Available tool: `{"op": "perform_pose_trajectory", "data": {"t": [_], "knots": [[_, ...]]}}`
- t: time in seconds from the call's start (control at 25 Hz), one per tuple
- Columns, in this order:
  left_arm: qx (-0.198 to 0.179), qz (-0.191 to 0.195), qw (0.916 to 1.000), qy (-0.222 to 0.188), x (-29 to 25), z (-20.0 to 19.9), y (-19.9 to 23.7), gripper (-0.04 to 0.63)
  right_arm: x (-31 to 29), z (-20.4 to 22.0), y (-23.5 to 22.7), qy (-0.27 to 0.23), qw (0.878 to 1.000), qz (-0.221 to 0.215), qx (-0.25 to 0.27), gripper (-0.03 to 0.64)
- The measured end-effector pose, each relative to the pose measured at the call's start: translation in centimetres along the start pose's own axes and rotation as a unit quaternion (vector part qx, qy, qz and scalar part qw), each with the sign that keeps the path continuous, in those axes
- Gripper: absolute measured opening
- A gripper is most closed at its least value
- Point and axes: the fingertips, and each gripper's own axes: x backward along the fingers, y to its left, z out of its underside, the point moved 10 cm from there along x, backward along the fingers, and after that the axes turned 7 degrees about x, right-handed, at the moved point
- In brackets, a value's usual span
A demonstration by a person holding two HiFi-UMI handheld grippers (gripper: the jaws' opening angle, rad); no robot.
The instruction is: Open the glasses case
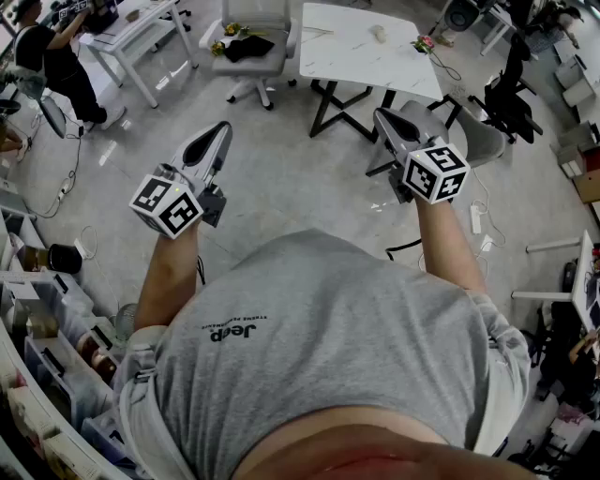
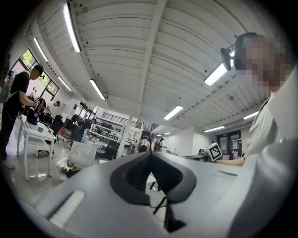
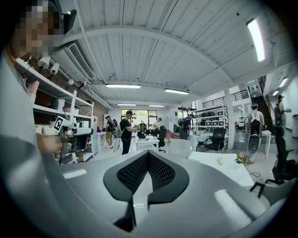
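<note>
Item, glasses case: we find it in none of the three views, so we cannot record its place, its heading or its long axis. Item, left gripper (image 1: 222, 132): held up in front of the body over the bare floor (image 1: 291, 187), roughly level, its jaws together tip to tip with nothing between them. Item, right gripper (image 1: 383, 115): likewise raised and roughly level, well apart from the left, jaws closed and empty. Surroundings, as we list them from the head view: a white desk (image 1: 349, 58) on black legs ahead of the right gripper, carrying a small pale object (image 1: 379, 34) and a little bunch of flowers (image 1: 424, 43) at its right edge; a grey office chair (image 1: 251, 26) to the desk's left with a black item (image 1: 247, 47) on its seat; a black chair (image 1: 507, 89) at far right; a person in black (image 1: 58, 62) standing at another white desk (image 1: 141, 39) at upper left; shelving (image 1: 42, 328) packed with goods along the left edge. Nothing stands between the two grippers.
</note>
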Motion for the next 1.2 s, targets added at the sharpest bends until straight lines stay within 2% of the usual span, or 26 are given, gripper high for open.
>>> {"op": "perform_pose_trajectory", "data": {"t": [0.72,1.12,1.16,1.2], "knots": [[-0.004,-0.002,1.0,-0.001,-1.7,0.4,-1.1,0.026,0.7,0.2,-1.9,-0.017,1.0,-0.003,0.01,0.003],[-0.012,-0.014,0.9998,-0.005,-3.6,1.0,-3.2,0.026,1.7,0.6,-4.4,-0.029,0.999,-0.021,0.012,0.006],[-0.013,-0.016,0.9998,-0.006,-3.8,1.0,-3.5,0.026,2.0,0.6,-4.7,-0.033,0.999,-0.026,0.011,0.01],[-0.014,-0.019,0.9997,-0.006,-4.0,1.1,-3.9,0.026,2.3,0.7,-5.1,-0.037,0.999,-0.032,0.009,0.048]]}}
